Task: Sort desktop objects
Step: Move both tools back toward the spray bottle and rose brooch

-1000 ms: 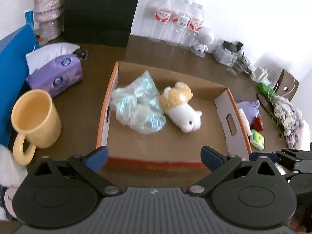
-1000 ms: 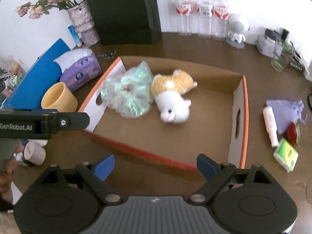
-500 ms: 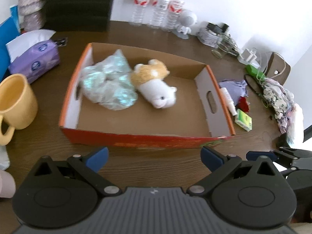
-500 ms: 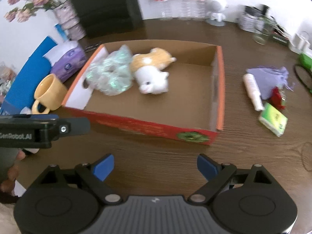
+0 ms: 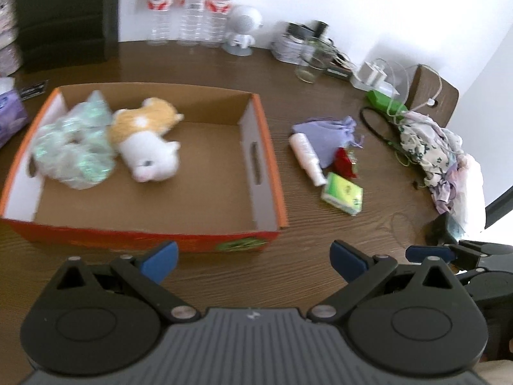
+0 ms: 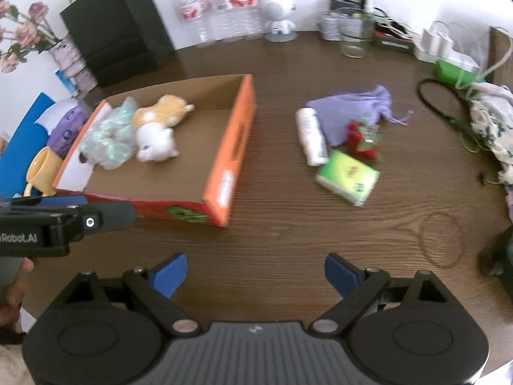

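An orange cardboard box (image 5: 266, 147) (image 6: 239, 138) holds a plush toy (image 5: 147, 147) (image 6: 157, 134) and a crumpled clear bag (image 5: 73, 150) (image 6: 105, 141). To its right on the table lie a white tube (image 5: 306, 157) (image 6: 311, 141), a purple pouch (image 5: 327, 131) (image 6: 349, 109), a red item (image 5: 344, 162) (image 6: 360, 139) and a green packet (image 5: 343, 194) (image 6: 348, 178). My left gripper (image 5: 253, 260) is open and empty before the box's front right corner. My right gripper (image 6: 255, 272) is open and empty over bare table, short of the loose items.
Water bottles (image 6: 221, 16), a white figurine (image 6: 279, 16), a glass jar (image 6: 352, 41), cables and a cloth heap (image 5: 439, 160) line the back and right. A black case (image 6: 118, 29), tissue pack (image 6: 65, 128) and yellow mug (image 6: 41, 170) stand left of the box.
Both grippers have pulled back from over the box and swung right; the loose items right of the box now sit nearer the middle of both views. Both stay open and empty.
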### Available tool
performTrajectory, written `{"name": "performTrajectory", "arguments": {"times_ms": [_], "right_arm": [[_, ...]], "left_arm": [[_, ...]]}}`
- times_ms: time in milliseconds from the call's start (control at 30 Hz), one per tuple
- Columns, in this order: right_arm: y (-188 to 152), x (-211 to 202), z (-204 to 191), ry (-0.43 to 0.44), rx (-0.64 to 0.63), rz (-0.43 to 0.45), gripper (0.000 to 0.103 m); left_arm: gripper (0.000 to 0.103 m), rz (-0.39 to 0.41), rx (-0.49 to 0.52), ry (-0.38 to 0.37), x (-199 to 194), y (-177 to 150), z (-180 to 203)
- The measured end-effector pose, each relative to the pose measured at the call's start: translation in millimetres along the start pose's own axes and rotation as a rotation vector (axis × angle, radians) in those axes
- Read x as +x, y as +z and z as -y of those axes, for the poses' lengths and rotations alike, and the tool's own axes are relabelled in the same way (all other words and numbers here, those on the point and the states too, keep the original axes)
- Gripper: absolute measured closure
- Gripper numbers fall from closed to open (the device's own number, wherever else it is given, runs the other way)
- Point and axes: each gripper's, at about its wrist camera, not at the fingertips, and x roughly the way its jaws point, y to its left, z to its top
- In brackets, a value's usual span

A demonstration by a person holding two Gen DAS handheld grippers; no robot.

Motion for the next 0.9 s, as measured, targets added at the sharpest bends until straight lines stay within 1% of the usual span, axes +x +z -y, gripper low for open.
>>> {"name": "performTrajectory", "arguments": {"times_ms": [200, 367, 467, 567, 700, 833, 900], "right_arm": [[0, -5, 58, -0.019, 0.010, 0.009, 0.010], [5, -3, 95, -0.022, 0.004, 0.011, 0.010], [11, 3, 109, -0.016, -0.010, 0.010, 0.010], [21, 10, 120, -0.024, -0.026, 0.021, 0.010], [43, 26, 131, -0.043, -0.071, 0.054, 0.010], [65, 47, 135, -0.041, -0.122, 0.081, 0.010], [76, 58, 137, -0.038, -0.146, 0.093, 0.010]], "left_arm": [[0.000, 0.012, 0.002, -0.009, 24, 4, 50], [0.000, 0.022, -0.004, 0.001, 40, 8, 80], [0.000, 0.021, -0.018, 0.027, 50, 13, 90], [0.000, 0.033, -0.023, 0.056, 62, 25, 98], [0.000, 0.047, -0.017, 0.096, 84, 49, 108], [0.001, 0.034, -0.020, 0.132, 111, 72, 114], [0.003, 0.025, -0.009, 0.146, 124, 81, 116]]}}
